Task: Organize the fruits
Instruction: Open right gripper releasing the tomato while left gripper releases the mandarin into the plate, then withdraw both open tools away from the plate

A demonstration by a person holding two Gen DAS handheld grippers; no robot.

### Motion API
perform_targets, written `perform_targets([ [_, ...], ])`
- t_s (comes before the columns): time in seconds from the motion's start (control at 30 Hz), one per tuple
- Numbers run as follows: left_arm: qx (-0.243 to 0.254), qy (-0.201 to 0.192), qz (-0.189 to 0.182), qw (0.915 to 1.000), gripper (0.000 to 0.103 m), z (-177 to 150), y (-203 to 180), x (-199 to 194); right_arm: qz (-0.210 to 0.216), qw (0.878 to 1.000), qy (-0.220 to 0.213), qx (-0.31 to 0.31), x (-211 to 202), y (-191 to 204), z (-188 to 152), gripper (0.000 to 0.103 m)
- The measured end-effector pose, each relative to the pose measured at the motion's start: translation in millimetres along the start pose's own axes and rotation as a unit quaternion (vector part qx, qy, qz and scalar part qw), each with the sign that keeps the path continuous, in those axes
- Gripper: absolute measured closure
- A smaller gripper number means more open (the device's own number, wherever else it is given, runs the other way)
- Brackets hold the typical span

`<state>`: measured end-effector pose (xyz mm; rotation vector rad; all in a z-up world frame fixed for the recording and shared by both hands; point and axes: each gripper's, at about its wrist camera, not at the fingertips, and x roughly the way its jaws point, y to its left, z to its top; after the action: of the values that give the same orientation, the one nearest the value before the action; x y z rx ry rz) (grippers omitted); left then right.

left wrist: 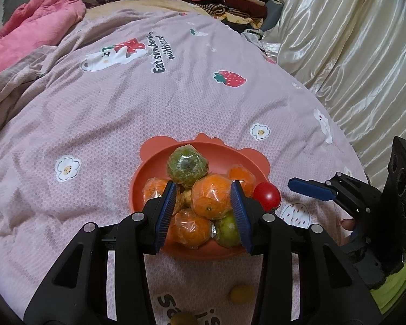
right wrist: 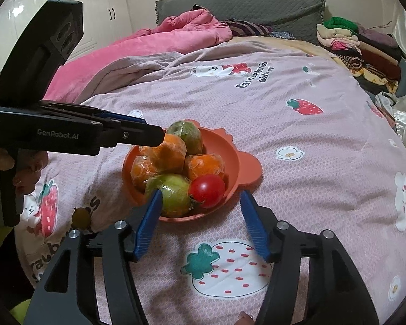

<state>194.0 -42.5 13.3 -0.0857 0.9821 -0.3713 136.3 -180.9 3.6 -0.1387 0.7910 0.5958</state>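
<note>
My left gripper [left wrist: 204, 205] sits over the near side of the orange bowl [left wrist: 149, 173], its blue pads on either side of the top wrapped orange [left wrist: 211, 199]. Pads look right at the fruit's sides, but I cannot tell if they press it or just flank it. From the right wrist view the left gripper [right wrist: 159, 135] comes in from the left, tip at the top of that same orange [right wrist: 166, 153].

The bowl [right wrist: 238, 159] lies on the bed, on a pink strawberry-print blanket [left wrist: 121, 113]. It holds a pile: several plastic-wrapped oranges, a wrapped green fruit [left wrist: 187, 166] at the far side, another green fruit [right wrist: 170, 195] on the near side in the right wrist view, and a red tomato [right wrist: 207, 189] resting at the bowl's near right rim.

My right gripper [right wrist: 201, 205] is open wide and empty, low over the blanket just near of the bowl. Its left pad is just in front of the near green fruit, right pad beside the rim; the tomato lies between and just beyond the tips. In the left wrist view the right gripper [left wrist: 311, 189] is right of the bowl, its tip close to the tomato [left wrist: 266, 196].

Two small brownish-yellow fruits lie loose on the blanket near me, one [left wrist: 242, 293] between my left gripper's arms, another [left wrist: 184, 318] at the near edge.

Far end: pink quilt [right wrist: 181, 32], stack of folded clothes [right wrist: 352, 43].
</note>
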Motion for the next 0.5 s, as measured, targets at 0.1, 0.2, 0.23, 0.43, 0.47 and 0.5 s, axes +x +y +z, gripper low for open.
perform_targets([
  [0.1,-0.002,-0.002,0.002,1.0,0.066,-1.0,0.4,-2.2,-0.001,1.0,-0.002,0.0,-2.9,0.7,-0.5,0.041],
  [0.2,-0.003,-0.004,0.003,1.0,0.064,-1.4,0.1,-4.2,-0.002,1.0,-0.002,0.001,-4.6,1.5,-1.5,0.04],
  [0.23,-0.003,-0.005,0.004,1.0,0.062,-1.4,-0.3,-5.0,-0.002,1.0,-0.002,0.001,-5.1,2.0,-1.6,0.039],
  [0.43,-0.002,-0.009,0.002,1.0,0.056,-3.7,-1.9,-8.3,-0.002,1.0,-0.002,0.003,-8.0,3.5,-2.6,0.032],
  [0.47,-0.002,-0.01,0.001,0.9999,0.056,-3.9,-1.9,-9.1,-0.003,1.0,-0.002,0.003,-8.0,3.6,-2.7,0.031],
  [0.5,-0.003,-0.01,0.001,0.9999,0.056,-3.6,-2.1,-8.7,-0.003,1.0,-0.003,0.003,-8.6,3.7,-2.8,0.031],
])
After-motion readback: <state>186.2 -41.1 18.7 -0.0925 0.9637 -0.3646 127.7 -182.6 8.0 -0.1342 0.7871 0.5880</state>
